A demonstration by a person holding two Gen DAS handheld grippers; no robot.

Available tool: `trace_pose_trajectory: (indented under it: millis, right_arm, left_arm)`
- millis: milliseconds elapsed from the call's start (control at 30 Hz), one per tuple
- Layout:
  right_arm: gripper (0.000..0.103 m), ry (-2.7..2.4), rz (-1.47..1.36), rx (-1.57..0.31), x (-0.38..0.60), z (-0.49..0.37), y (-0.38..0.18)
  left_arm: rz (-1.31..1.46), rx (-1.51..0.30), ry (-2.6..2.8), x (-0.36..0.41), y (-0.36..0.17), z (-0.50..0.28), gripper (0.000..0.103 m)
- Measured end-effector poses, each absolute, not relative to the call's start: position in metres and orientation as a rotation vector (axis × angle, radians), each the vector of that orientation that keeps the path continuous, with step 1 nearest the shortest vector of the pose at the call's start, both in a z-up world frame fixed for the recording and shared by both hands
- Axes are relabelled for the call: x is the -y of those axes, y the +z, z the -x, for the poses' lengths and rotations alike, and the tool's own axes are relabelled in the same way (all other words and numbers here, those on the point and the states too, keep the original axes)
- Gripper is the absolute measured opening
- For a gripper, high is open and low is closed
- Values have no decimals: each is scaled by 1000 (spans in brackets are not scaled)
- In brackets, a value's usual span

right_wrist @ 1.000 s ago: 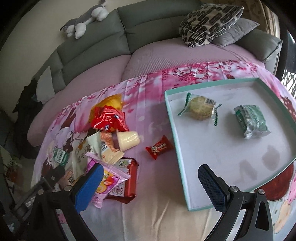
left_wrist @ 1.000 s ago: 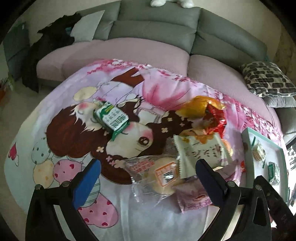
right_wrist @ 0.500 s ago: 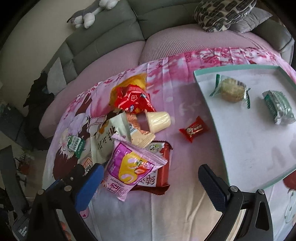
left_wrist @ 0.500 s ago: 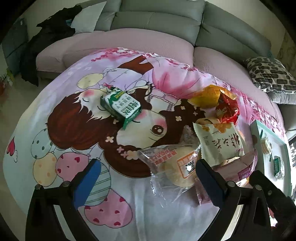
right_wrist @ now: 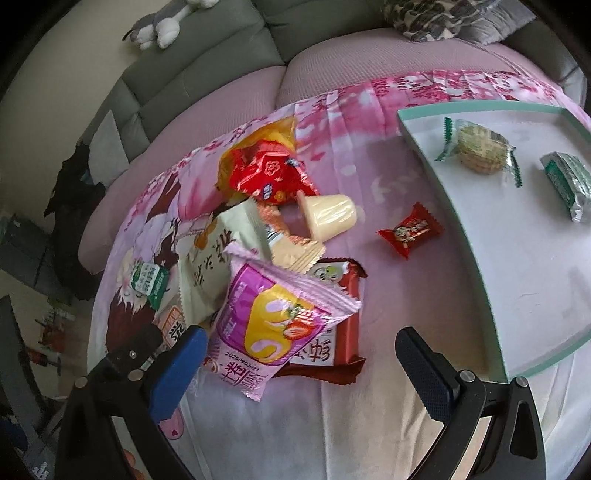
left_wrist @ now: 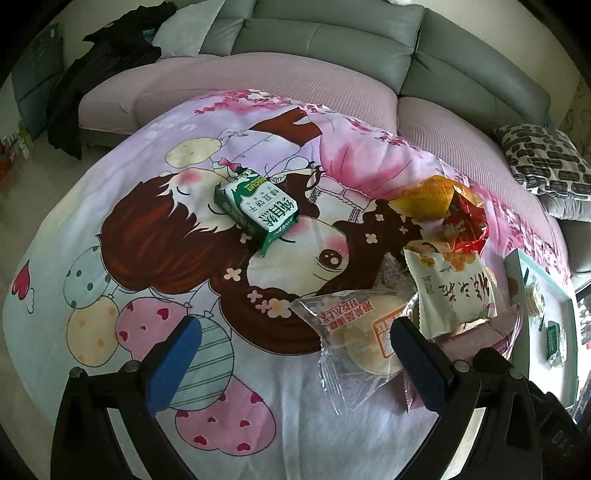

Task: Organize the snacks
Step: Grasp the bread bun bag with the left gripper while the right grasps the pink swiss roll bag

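Observation:
A heap of snacks lies on a cartoon-print cloth [left_wrist: 110, 229]. In the left wrist view a green biscuit pack [left_wrist: 256, 210] lies apart, ahead of my open left gripper [left_wrist: 295, 365]; a clear-wrapped round cake [left_wrist: 364, 339] touches its right finger. In the right wrist view my open right gripper [right_wrist: 301, 373] hovers just short of a pink strawberry-cake pack [right_wrist: 273, 325] on a brown bar [right_wrist: 343, 332]. Beyond lie a jelly cup [right_wrist: 330, 214], a red candy [right_wrist: 410, 230], a red bag [right_wrist: 266, 173] and a cream packet [right_wrist: 218, 266]. The teal-rimmed tray [right_wrist: 461, 221] holds a wrapped cookie [right_wrist: 478, 147] and a green packet [right_wrist: 569, 182].
A grey and mauve sofa [left_wrist: 332, 55] curves behind the cloth, with a patterned cushion [left_wrist: 546, 162], dark clothes [left_wrist: 96, 70] at its left end and a plush toy [right_wrist: 162, 22] on its back. The left gripper's dark frame [right_wrist: 133, 354] shows beside my right one.
Both grippers have swung left: the left view now centres on the green biscuit pack, and the right view has left the tray and closed in on the pink pack. Both stay open.

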State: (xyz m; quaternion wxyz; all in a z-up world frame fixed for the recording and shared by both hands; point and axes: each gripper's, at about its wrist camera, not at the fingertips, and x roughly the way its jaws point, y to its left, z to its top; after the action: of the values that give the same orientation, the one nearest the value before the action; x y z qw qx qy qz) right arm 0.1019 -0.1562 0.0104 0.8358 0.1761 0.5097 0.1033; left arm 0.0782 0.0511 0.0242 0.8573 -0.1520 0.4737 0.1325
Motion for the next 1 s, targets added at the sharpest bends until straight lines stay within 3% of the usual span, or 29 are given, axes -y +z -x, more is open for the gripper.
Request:
trace_pose_trajectory:
  millis: [333, 400, 833, 1000]
  right_arm:
    - [97, 230, -388, -1057, 149, -104, 7]
    - [89, 234, -393, -1066, 149, -105, 5]
    - [71, 229, -447, -1043, 165, -104, 7]
    - [56, 235, -435, -1018, 169, -104, 14]
  left_arm:
    - [330, -1001, 328, -57, 21, -78, 102]
    - [324, -1006, 339, -57, 20, -78, 102]
    - [343, -1004, 309, -55, 19, -79, 102]
    - [364, -1014, 280, -52, 17, -81, 102]
